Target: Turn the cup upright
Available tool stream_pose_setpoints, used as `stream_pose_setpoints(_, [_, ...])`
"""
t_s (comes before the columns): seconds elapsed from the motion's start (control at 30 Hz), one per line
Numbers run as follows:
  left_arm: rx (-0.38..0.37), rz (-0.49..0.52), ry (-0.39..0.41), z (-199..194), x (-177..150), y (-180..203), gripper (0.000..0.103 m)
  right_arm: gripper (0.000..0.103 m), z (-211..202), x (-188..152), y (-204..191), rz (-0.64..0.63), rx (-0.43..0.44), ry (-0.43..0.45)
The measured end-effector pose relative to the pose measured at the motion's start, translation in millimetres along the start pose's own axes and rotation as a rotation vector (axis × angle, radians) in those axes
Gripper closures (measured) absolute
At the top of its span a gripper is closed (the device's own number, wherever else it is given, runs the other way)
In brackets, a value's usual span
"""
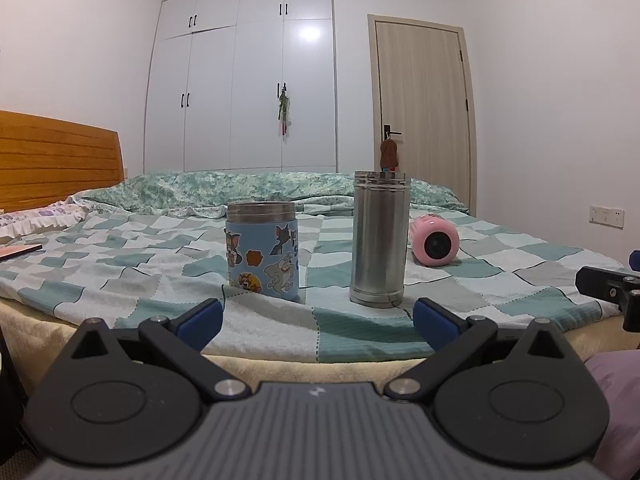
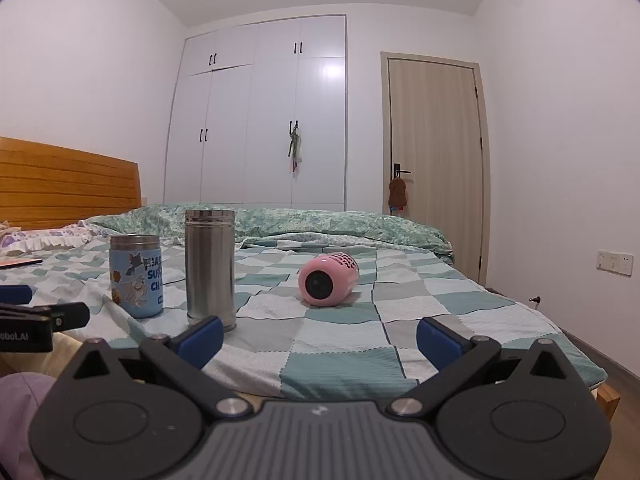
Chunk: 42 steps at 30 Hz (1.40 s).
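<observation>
A pink cup [image 2: 329, 280] lies on its side on the checked bedspread, its round end facing me; in the left wrist view it [image 1: 434, 241] lies behind and right of the steel flask. A blue cartoon cup [image 1: 263, 251] [image 2: 136, 276] and a tall steel flask [image 1: 380, 238] [image 2: 210, 268] stand upright. My left gripper [image 1: 316, 320] is open and empty at the bed's near edge, before the two upright cups. My right gripper [image 2: 320, 338] is open and empty, short of the pink cup.
The bed [image 2: 360, 364] has a folded green quilt [image 2: 320, 220] at the back and a wooden headboard [image 1: 56, 156] at the left. A wardrobe [image 1: 240, 80] and a door [image 1: 424, 112] stand behind. The right gripper's tip shows at the left view's right edge [image 1: 608, 286].
</observation>
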<state>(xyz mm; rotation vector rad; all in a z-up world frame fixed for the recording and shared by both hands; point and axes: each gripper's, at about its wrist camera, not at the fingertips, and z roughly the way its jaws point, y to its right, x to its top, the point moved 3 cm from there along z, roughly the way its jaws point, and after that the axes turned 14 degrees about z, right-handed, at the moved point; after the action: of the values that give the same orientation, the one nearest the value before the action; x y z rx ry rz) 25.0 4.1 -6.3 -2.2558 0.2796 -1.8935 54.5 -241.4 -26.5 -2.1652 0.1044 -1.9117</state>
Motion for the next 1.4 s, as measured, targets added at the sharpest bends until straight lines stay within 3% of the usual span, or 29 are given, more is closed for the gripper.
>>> stream_pose_setpoints(1.4, [-0.002,0.007,0.024,-3.6,2.7,0.8,0.000,0.000,0.0,0.2,1.4,0.004,0.002,0.002])
